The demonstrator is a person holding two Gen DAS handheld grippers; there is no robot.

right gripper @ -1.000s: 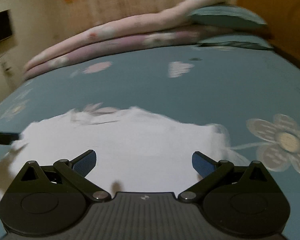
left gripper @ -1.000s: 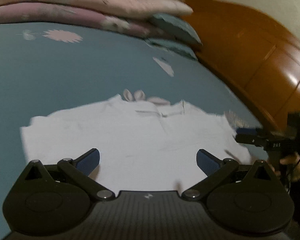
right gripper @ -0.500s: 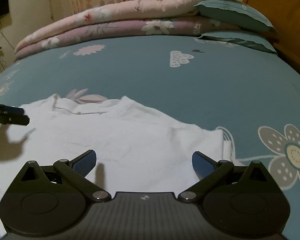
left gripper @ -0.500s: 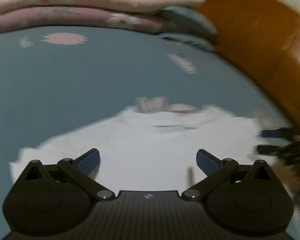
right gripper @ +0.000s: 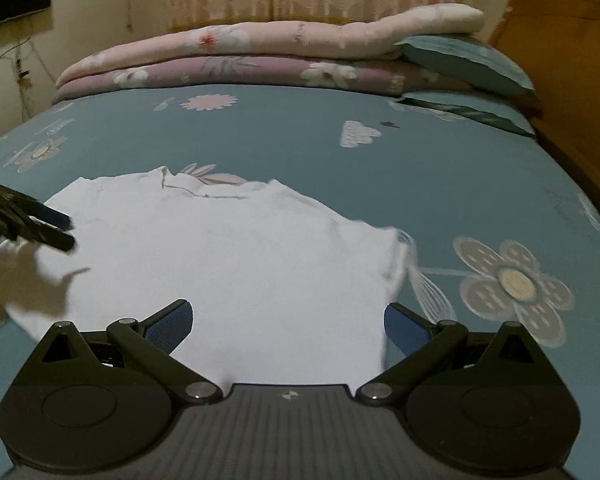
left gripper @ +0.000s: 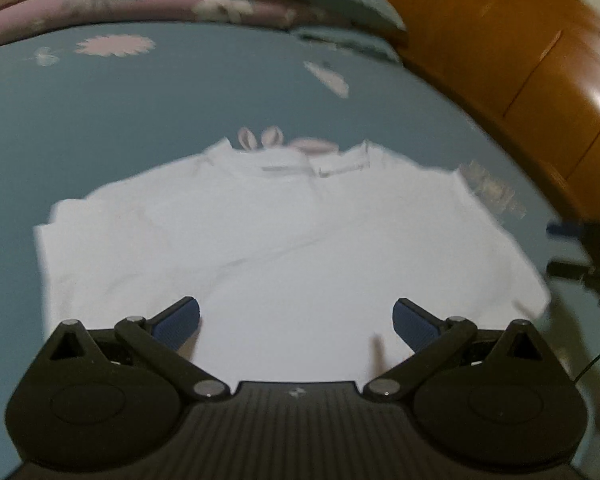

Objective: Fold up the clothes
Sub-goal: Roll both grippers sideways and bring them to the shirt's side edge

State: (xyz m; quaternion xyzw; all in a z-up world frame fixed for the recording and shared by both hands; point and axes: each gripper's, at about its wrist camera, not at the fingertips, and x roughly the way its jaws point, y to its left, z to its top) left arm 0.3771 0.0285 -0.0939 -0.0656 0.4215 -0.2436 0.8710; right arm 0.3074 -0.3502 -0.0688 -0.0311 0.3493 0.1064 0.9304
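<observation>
A white T-shirt (left gripper: 292, 240) lies spread flat on the blue bedsheet, collar at the far side. My left gripper (left gripper: 296, 320) hovers open over its near hem, nothing between the blue pads. In the right wrist view the same T-shirt (right gripper: 228, 256) fills the middle, and my right gripper (right gripper: 286, 320) stands open above its near right part, holding nothing. The left gripper's fingers (right gripper: 48, 228) show at the shirt's left edge in the right wrist view; the right gripper (left gripper: 572, 248) shows blurred past the shirt's right sleeve in the left wrist view.
Folded pink and purple quilts (right gripper: 260, 56) and teal pillows (right gripper: 464, 64) are stacked at the far side of the bed. A wooden headboard (left gripper: 540, 72) runs along the right. The flowered blue bedsheet (right gripper: 420, 176) stretches around the shirt.
Both cameras have shifted and steadied over the shirt. The left view has swung back so more of the shirt's body shows. The shirt lies as before, and both grippers have stayed open.
</observation>
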